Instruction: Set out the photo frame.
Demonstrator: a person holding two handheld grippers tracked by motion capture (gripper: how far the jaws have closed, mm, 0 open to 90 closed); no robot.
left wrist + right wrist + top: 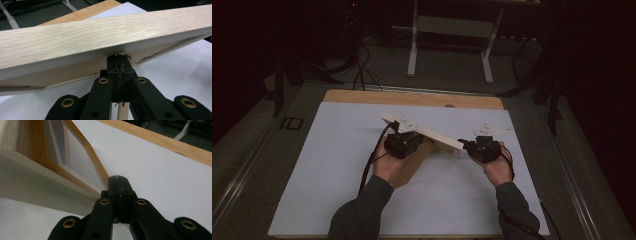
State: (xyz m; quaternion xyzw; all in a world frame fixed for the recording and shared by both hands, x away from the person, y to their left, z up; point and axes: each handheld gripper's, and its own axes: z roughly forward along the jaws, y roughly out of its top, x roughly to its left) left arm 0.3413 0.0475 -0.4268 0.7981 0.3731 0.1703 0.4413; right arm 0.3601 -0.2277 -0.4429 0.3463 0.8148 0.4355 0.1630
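Observation:
A light wooden picture frame is tipped up off the white sheet, its long pale edge running from upper left to lower right. In the left gripper view the frame looms close, and my left gripper is shut, its tips pressed against the frame's underside. In the high view the left gripper sits under the frame's middle. My right gripper is at the frame's right end. Its own view shows the right gripper shut, tips against the frame's brown inner border, with glass beside it.
A brown panel slopes down from the frame under the left hand. The white sheet covers a wooden tabletop whose far edge shows. A white table stand and cables lie on the floor beyond.

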